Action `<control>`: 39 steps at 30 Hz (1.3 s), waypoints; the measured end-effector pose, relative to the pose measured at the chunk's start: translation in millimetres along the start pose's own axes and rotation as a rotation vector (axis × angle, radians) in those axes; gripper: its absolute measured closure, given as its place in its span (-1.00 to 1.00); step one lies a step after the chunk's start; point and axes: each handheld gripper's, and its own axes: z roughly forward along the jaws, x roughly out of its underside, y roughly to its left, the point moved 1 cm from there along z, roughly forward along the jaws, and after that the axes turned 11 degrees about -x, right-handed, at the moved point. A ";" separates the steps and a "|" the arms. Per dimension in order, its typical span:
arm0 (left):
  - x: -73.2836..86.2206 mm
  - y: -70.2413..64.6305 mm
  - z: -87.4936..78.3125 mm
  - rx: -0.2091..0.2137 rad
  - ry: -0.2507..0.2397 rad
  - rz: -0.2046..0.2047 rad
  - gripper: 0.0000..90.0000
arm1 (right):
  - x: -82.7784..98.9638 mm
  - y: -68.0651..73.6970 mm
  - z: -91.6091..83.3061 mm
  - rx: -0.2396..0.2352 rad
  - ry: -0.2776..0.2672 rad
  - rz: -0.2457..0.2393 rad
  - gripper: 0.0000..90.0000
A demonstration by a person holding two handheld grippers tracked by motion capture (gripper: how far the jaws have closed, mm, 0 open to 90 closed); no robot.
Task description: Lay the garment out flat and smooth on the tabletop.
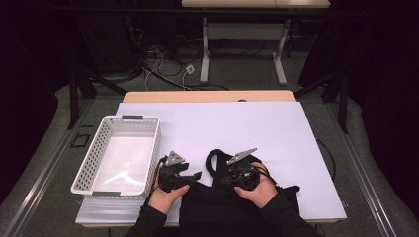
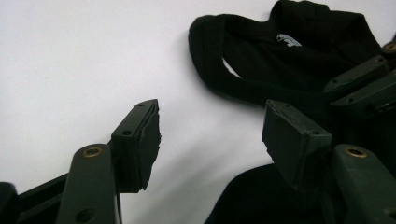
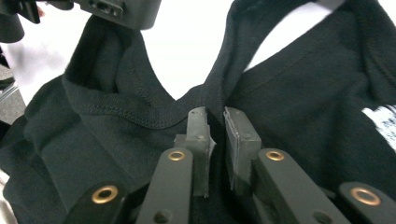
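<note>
A black garment (image 1: pixel 222 202) lies at the near edge of the white table surface (image 1: pixel 276 133), between the person's two hands, with a looped strap or neckline reaching away from the person. The right gripper (image 1: pixel 228 177) sits on the garment's upper part; in the right gripper view its jaws are nearly together, pinching the stitched hem (image 3: pixel 212 109) of the black fabric where the neckline dips. The left gripper (image 1: pixel 195 175) rests just left of the garment. In the left gripper view its jaws stand apart with bare white surface between the pads (image 2: pixel 148 140); the cloth lies beside and under the right-hand jaw, not gripped. A small white label (image 2: pixel 288 40) shows on the fabric farther off.

A white perforated basket (image 1: pixel 99 148) stands at the left of the table, just beside the left hand, apart from the garment. Beyond the table is grey floor (image 1: pixel 237 74) with loose cables (image 1: pixel 165 61) and the legs of another table (image 1: pixel 205 49), amid dark surroundings.
</note>
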 end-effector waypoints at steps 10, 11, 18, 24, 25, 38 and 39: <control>-32.6 6.5 25.7 -0.077 0.009 0.053 -0.06 | 10.6 -1.8 -10.2 0.031 -0.020 0.031 0.94; -35.3 7.0 28.8 -0.077 0.012 0.051 0.02 | 11.4 -1.9 -10.9 0.034 -0.018 0.036 0.94; -58.6 -0.3 55.5 -0.069 0.059 0.110 0.18 | 13.8 -7.3 -12.8 0.018 -0.044 0.069 0.94; -74.1 -9.7 73.1 -0.032 0.070 0.134 0.22 | 15.0 -9.8 -14.8 0.014 -0.061 0.075 0.92; -75.8 -11.5 75.5 -0.024 0.070 0.137 0.23 | 15.0 -10.3 -15.4 0.015 -0.055 0.076 0.92; -85.1 -16.3 103.3 0.017 0.128 0.134 0.47 | 13.2 -16.0 -23.7 0.001 -0.122 0.093 0.62; -85.1 -16.8 104.9 0.017 0.129 0.128 0.48 | 12.7 -17.0 -26.3 0.009 -0.121 0.090 0.60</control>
